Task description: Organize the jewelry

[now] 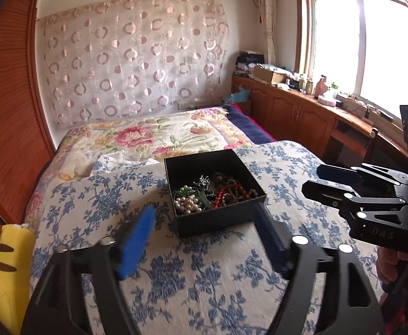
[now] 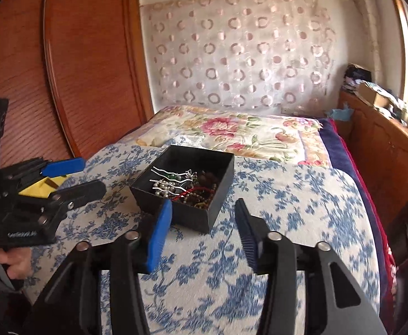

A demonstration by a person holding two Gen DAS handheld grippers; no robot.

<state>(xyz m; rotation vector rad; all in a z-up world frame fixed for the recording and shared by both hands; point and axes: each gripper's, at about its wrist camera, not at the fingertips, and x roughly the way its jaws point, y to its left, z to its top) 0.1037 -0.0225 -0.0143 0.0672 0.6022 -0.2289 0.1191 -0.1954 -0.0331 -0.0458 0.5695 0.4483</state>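
Since both the left gripper (image 1: 204, 229) and right gripper (image 2: 204, 223) hover empty with jaws apart, nothing is held; the black box (image 1: 218, 220) of tangled jewelry (image 1: 209, 192) sits on the blue-flowered bedspread (image 1: 204, 279). Light, slippery strands will likely snag; pinch one loose loop of pearls (image 1: 187, 203).

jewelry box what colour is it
Black, inside and out; the jewelry box shows best in the left wrist view.
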